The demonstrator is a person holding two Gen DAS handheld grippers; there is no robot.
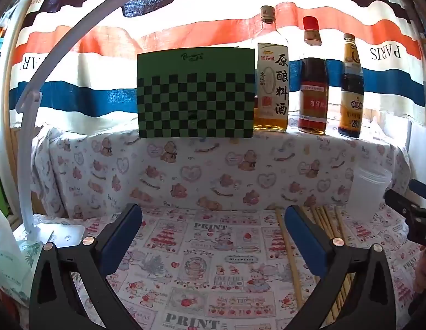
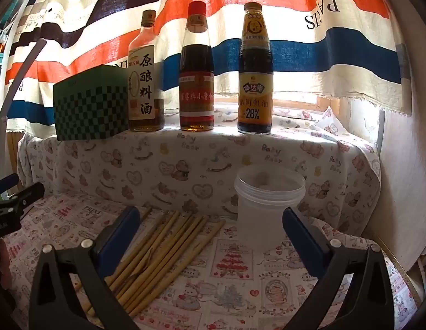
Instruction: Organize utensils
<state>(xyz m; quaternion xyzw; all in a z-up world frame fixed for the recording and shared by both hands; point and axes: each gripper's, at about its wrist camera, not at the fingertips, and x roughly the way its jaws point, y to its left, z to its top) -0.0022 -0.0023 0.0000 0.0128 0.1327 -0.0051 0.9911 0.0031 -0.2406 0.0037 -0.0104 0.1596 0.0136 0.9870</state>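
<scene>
Left gripper point(image 1: 213, 236) and right gripper point(image 2: 211, 233) fill each frame's bottom, jaws spread wide, gripping nothing.

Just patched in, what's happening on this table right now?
A person holds a gripper in each hand over the printed tablecloth, and nothing has been picked up yet. The left gripper and right gripper both have their jaws wide open and empty. A loose bunch of chopsticks lies flat on the cloth beside an upright translucent plastic cup, which looks empty. Three sauce bottles stand on the ledge behind.
</scene>
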